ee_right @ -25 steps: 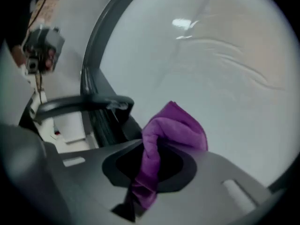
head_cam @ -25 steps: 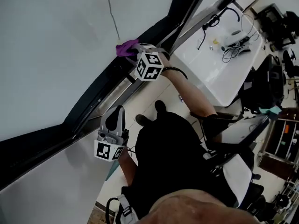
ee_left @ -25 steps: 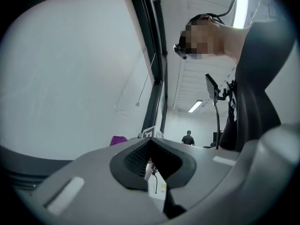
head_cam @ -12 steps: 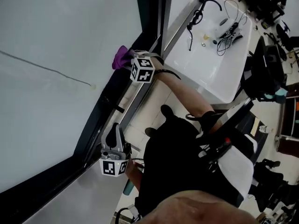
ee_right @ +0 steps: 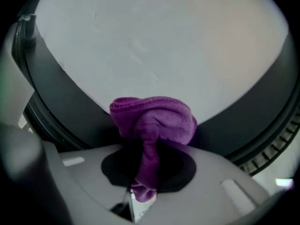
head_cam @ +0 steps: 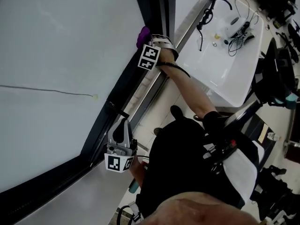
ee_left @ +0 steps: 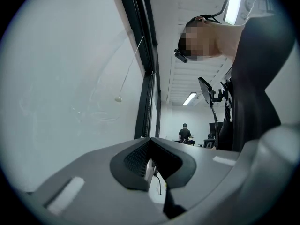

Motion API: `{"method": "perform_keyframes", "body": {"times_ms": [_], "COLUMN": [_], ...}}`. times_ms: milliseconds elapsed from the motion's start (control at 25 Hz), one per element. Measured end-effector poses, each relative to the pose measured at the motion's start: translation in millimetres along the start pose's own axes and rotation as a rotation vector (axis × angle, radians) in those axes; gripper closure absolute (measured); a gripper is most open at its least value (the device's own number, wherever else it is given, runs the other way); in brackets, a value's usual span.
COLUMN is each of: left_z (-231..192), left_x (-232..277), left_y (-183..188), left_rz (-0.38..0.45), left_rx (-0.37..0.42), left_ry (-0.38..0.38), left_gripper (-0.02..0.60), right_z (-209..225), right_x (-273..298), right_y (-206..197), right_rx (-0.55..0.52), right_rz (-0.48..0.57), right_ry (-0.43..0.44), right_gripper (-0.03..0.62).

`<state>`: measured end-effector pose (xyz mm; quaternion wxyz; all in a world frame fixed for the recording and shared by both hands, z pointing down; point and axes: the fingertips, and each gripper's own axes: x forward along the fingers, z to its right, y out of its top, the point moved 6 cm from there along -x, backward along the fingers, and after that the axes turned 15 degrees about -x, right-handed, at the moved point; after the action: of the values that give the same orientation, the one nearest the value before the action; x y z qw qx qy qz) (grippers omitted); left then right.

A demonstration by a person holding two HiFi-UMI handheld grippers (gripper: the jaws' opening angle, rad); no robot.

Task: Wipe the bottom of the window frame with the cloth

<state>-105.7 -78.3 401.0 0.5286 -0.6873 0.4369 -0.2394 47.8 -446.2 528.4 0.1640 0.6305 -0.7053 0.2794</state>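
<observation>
Purple, plush and terry-like, the bunched cloth (head_cam: 143,33) (ee_right: 154,121) sits farther along the dark metal window frame (head_cam: 131,81) (ee_right: 70,102) than half a second ago, now close to where the bottom rail meets the frame's upright. The right gripper (head_cam: 152,50) (ee_right: 146,170), grey plastic with a black-and-white marker cube, has travelled there with it. Its jaws are clamped on a twisted tail of the cloth, while the rounded, folded wad bulges out ahead of them and presses on the rail at the foot of the pale, smooth glass pane (head_cam: 61,46) (ee_right: 164,41).

The left gripper (head_cam: 120,128) (ee_left: 152,170) has barely shifted. It hangs lower along the same rail, just beside it, with nothing in its jaws; their dark ribbed pads meet, leaving only a thin slit. A thin cord ending in a small bead (head_cam: 95,96) (ee_left: 118,99) lies across the glass, and in the head view it slopes less than it did before.

The frame shows as matte black bands with a grooved track beside them. A glossy white table (head_cam: 225,69) strewn with black cables stands to the right.
</observation>
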Motion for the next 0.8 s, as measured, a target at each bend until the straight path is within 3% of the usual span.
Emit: {"method": "perform_keyframes", "body": {"times_ms": [120, 200, 280, 360, 400, 440, 520, 600, 800], "left_z": [1.5, 3.9, 3.1, -1.5, -2.8, -3.2, -4.4, -7.5, -1.5], "left_x": [0.3, -10.5, -24.6, -31.7, -33.2, -34.2, -35.6, -37.0, -31.5], "left_y": [2.0, 8.2, 11.2, 11.0, 10.5, 11.0, 17.8, 25.0, 8.5], "left_rz": [0.022, 0.028, 0.027, 0.035, 0.036, 0.036, 0.036, 0.036, 0.038], "left_rx": [0.007, 0.01, 0.008, -0.001, -0.007, -0.013, -0.02, -0.019, -0.015], "left_ry": [-0.023, -0.016, -0.001, 0.005, 0.007, 0.004, -0.011, -0.012, 0.042], "left_gripper": [0.58, 0.58, 0.58, 0.58, 0.58, 0.58, 0.58, 0.58, 0.58], "right_z": [8.3, 13.1, -2.9, -33.6, -53.5, -73.7, -102.7, -108.9, -92.1], "right_x": [-4.7, -35.3, -87.1, -144.2, -161.8, -169.5, -166.8, -158.0, -116.9], "right_y": [-11.6, -6.7, 26.4, 80.3, 106.9, 129.3, 162.7, 177.7, 128.0], "right_rx": [0.024, 0.062, 0.14, 0.203, 0.189, 0.141, 0.026, -0.015, -0.071], "right_rz": [-0.015, 0.03, 0.252, 0.576, 0.688, 0.735, 0.7, 0.643, 0.567], "right_ry": [-0.023, -0.025, 0.067, 0.253, 0.332, 0.374, 0.381, 0.383, 0.334], "right_gripper": [0.526, 0.525, 0.525, 0.525, 0.524, 0.523, 0.523, 0.533, 0.526]}}
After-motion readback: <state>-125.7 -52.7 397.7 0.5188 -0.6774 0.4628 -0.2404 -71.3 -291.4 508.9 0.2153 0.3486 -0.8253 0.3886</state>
